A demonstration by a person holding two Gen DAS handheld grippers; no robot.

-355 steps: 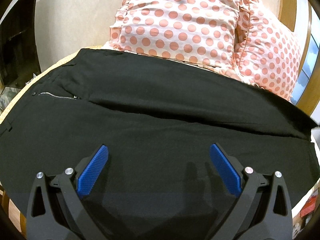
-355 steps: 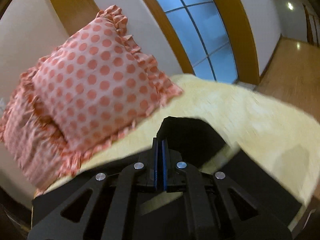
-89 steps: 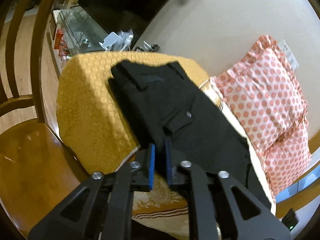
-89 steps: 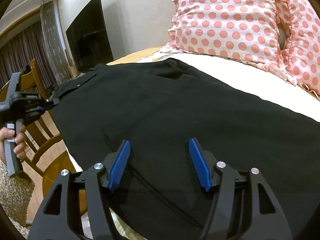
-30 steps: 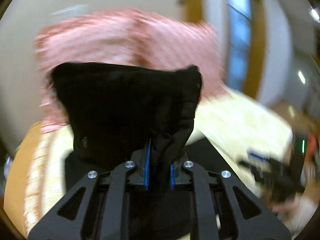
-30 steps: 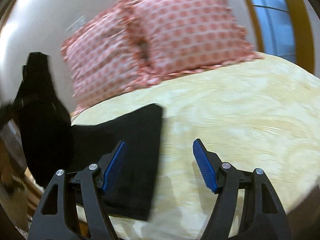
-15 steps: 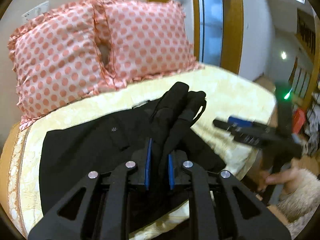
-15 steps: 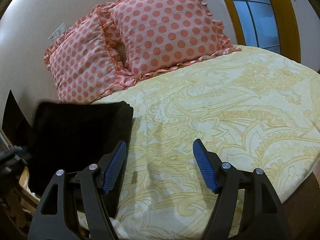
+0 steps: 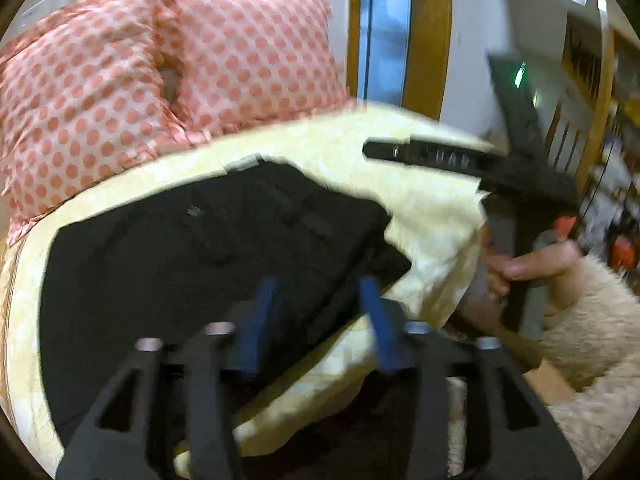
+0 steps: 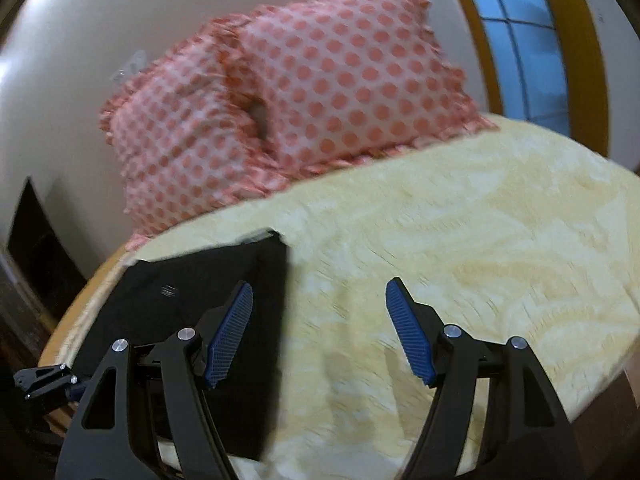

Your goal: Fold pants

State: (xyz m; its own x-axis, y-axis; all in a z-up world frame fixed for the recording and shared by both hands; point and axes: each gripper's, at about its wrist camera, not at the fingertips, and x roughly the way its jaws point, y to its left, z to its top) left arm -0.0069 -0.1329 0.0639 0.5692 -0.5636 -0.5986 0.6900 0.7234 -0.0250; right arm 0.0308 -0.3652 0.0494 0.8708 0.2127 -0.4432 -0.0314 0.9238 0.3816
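The black pants (image 9: 192, 248) lie folded in a compact stack on the left part of the yellow bedspread (image 9: 424, 200). They also show in the right wrist view (image 10: 192, 304). My left gripper (image 9: 320, 320) is open and empty just above the stack's near edge. My right gripper (image 10: 320, 324) is open and empty above the bedspread (image 10: 480, 240), its left finger over the stack's right edge. The right gripper and the hand on it appear at the right of the left wrist view (image 9: 472, 160).
Two pink polka-dot pillows (image 9: 160, 60) lean against the wall behind the pants, also in the right wrist view (image 10: 304, 92). A window with a wooden frame (image 10: 532, 40) stands at the back right. The bed's front edge drops off near me.
My left gripper has opened and let go of the pants, which now lie flat in the folded stack. It has pulled back a little. My right gripper has stayed open over the bed.
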